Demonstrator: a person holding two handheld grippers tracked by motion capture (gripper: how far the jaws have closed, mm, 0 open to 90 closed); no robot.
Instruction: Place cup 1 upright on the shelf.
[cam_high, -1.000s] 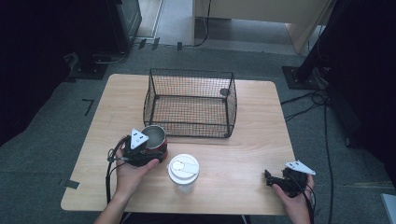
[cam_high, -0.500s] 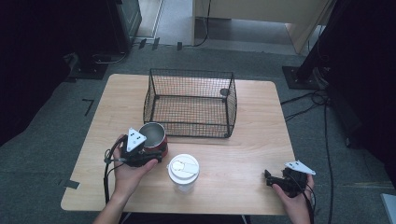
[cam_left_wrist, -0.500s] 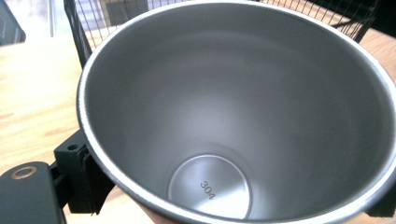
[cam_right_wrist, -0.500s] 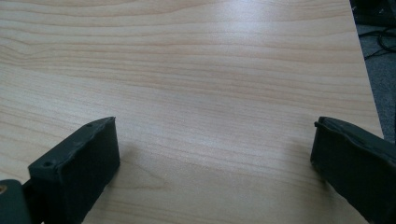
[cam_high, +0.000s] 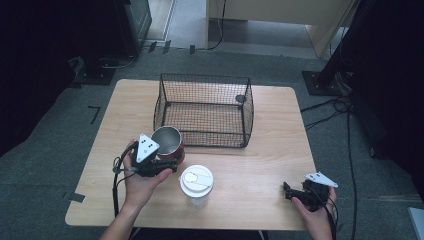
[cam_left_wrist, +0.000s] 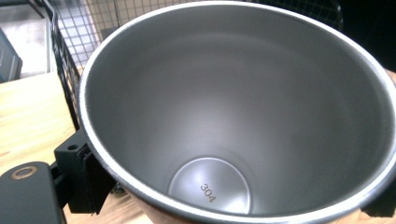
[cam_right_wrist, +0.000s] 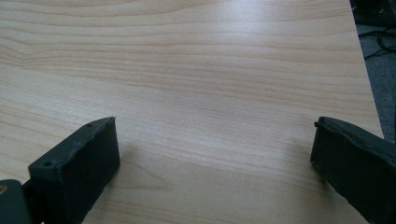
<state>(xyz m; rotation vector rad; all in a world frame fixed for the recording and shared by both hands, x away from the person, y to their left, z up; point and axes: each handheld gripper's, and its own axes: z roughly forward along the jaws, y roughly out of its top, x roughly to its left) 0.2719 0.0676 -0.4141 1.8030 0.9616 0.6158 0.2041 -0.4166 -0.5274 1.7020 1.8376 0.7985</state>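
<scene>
**Left tool on steel cup, basket just ahead**

Left tool (cam_high: 167, 162) is clamped on the steel cup (cam_high: 167, 141) low on its red outer wall; one jaw pad shows against the cup (cam_left_wrist: 233, 116) in the left gripper view. Cup is upright, open end up, empty; "304" stamp readable on the bottom. It sits at the front-left corner of the wire basket (cam_high: 202, 111), just beside the front wall; can't tell whether it is off the table (cam_high: 125, 105) or resting on it.

Likely step: cup over the wall and into the basket. To do it well:
- go straight up first until the base is above the top wire
- keep it vertical; the grip is low, so the cup could tip in the jaws
- set down on a flat part of the basket floor, away from the small dark round thing (cam_high: 240, 98) at the far right corner
- release only once it is seated

Middle: lidded white cup (cam_high: 196, 181) stands just right of the left hand, near enough to get clipped. Don't swing that way.

Right: right tool (cam_high: 289, 191) rests at the table's front-right corner, jaws spread wide with bare wood between them, holding nothing. Well apart, no interference.
</scene>
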